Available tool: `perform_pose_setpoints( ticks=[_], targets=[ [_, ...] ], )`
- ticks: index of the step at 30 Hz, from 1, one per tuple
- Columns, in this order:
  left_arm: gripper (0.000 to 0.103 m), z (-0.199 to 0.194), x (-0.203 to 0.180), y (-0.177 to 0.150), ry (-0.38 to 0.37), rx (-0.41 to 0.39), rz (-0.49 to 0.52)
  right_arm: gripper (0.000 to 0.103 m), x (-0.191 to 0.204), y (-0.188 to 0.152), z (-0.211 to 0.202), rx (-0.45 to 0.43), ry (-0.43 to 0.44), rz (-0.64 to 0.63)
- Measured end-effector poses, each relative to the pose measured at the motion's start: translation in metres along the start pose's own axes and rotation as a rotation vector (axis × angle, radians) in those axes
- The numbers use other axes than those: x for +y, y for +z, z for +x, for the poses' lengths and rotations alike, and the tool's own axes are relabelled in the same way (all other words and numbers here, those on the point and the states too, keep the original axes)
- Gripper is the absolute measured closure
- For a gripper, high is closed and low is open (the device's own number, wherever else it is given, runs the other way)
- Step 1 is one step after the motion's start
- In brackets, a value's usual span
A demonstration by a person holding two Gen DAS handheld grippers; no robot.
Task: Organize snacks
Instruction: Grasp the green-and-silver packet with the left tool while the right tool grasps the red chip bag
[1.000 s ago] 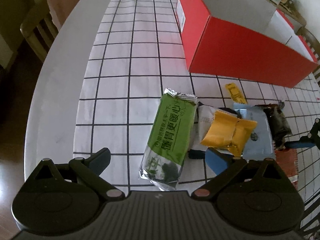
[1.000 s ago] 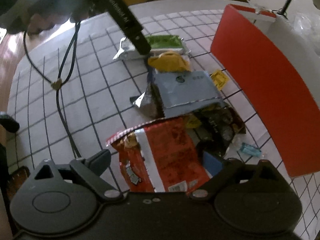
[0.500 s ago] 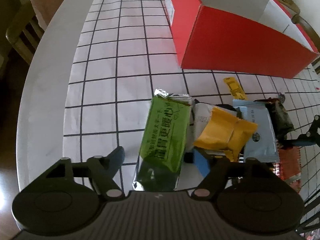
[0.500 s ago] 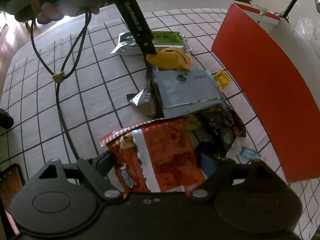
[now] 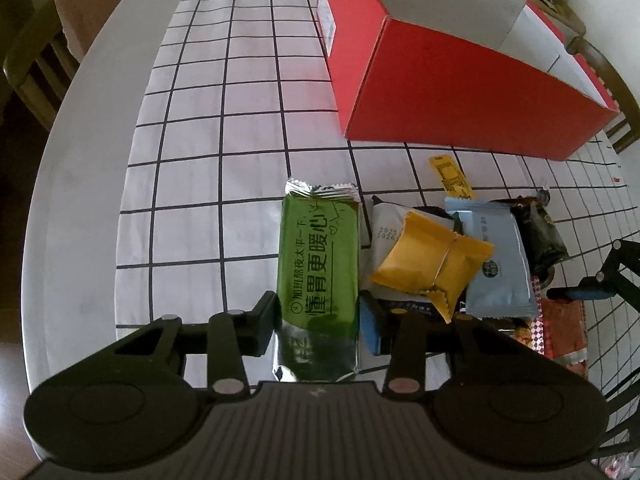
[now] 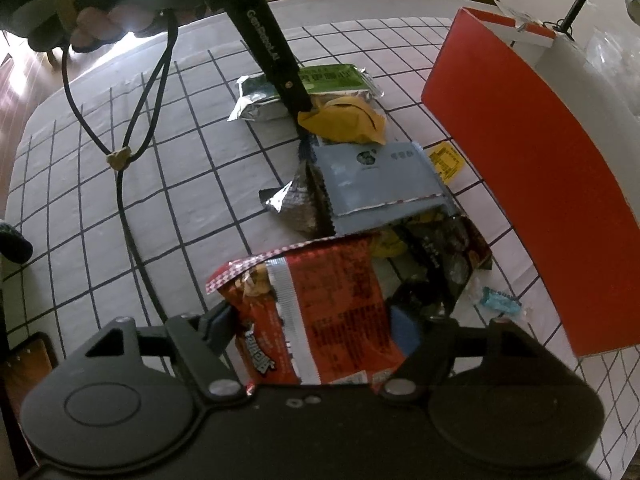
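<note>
A pile of snack packs lies on the checked tablecloth in front of a red box [image 5: 460,92]. My left gripper [image 5: 320,322] has its fingers on both sides of the near end of the green pack [image 5: 320,264], touching its edges. Beside it lie a yellow pack [image 5: 432,264] and a pale blue pack [image 5: 496,268]. My right gripper [image 6: 312,330] has its fingers closed in on both sides of the red snack bag [image 6: 320,312]. The green pack [image 6: 328,80], yellow pack [image 6: 344,120], blue pack [image 6: 376,176] and red box [image 6: 532,168] show beyond.
A dark pack [image 6: 436,264] lies under the red bag's far side. A small yellow sachet [image 6: 446,162] and a teal candy [image 6: 500,302] lie near the box. The left gripper's cable [image 6: 124,208] crosses the cloth. Chairs [image 5: 44,52] stand at the table's rim.
Both grippers moved forward onto the packs and narrowed their fingers: the left around the green pack's end, the right around the red bag.
</note>
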State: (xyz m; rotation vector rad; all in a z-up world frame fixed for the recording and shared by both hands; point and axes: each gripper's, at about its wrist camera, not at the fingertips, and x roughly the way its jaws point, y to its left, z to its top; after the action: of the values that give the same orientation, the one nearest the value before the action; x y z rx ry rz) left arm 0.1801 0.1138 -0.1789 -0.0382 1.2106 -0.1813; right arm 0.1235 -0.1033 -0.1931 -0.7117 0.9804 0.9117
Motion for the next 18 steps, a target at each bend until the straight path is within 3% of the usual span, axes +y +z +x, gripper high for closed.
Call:
perform_pose_setpoints(
  ticks=[18],
  targets=[
    [0.061, -0.029, 0.007, -0.018, -0.001, -0.054, -0.102, 0.027, -0.004, -0.015, -0.042, -0.111, -0.028, 0.152]
  ],
)
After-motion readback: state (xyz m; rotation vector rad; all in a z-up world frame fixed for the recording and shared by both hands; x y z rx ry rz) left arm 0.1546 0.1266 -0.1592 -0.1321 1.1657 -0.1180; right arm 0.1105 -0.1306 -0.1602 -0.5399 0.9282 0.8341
